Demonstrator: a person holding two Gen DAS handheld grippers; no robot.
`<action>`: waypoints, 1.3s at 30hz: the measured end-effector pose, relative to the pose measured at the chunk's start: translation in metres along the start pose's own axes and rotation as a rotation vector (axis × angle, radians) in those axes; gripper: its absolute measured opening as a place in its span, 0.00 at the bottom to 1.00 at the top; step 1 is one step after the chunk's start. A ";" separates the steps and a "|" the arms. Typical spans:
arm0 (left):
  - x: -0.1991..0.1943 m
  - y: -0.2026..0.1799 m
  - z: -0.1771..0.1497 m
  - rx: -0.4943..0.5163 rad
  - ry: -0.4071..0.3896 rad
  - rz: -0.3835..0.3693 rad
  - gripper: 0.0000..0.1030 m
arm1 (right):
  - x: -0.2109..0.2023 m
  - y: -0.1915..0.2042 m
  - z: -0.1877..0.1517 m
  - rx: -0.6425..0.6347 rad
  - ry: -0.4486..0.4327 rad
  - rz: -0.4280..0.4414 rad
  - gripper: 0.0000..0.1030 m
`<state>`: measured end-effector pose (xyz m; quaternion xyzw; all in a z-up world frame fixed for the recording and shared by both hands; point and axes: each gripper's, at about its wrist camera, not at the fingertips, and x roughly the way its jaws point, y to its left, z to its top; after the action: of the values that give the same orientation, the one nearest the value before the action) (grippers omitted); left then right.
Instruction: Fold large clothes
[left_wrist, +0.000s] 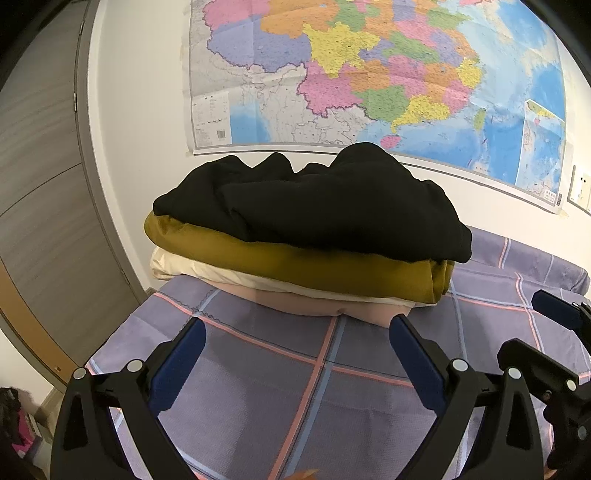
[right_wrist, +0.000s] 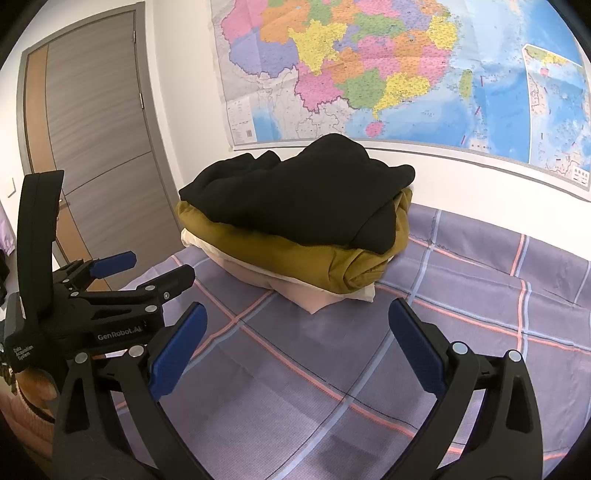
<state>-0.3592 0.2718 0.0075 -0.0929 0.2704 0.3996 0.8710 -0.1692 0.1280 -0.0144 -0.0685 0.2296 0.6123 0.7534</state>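
Both grippers, left gripper (left_wrist: 297, 332) and right gripper (right_wrist: 297, 317), are spread wide and hold nothing, above the checked bedsheet (left_wrist: 258, 387); folded clothes pile (left_wrist: 306, 236) sits ahead near the wall map (left_wrist: 369, 74)

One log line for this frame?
left tool: open, empty | right tool: open, empty | black garment: tops folded stack | plaid bedsheet: beneath

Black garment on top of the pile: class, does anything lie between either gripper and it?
Nothing visible does. The left gripper and right gripper are both open above bare plaid bedsheet, and the black garment lies uncovered on the mustard garment.
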 end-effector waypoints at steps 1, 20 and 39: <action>0.000 -0.001 0.000 0.002 -0.002 0.000 0.93 | 0.000 0.000 0.000 0.001 0.000 -0.002 0.94; -0.001 -0.005 -0.002 0.008 0.000 -0.002 0.93 | 0.001 0.000 -0.002 0.014 0.007 -0.004 0.94; -0.003 -0.014 -0.006 0.015 0.004 0.000 0.93 | -0.001 -0.003 -0.003 0.019 0.009 -0.009 0.95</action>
<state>-0.3524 0.2586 0.0035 -0.0874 0.2750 0.3972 0.8712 -0.1671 0.1250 -0.0171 -0.0651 0.2383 0.6065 0.7557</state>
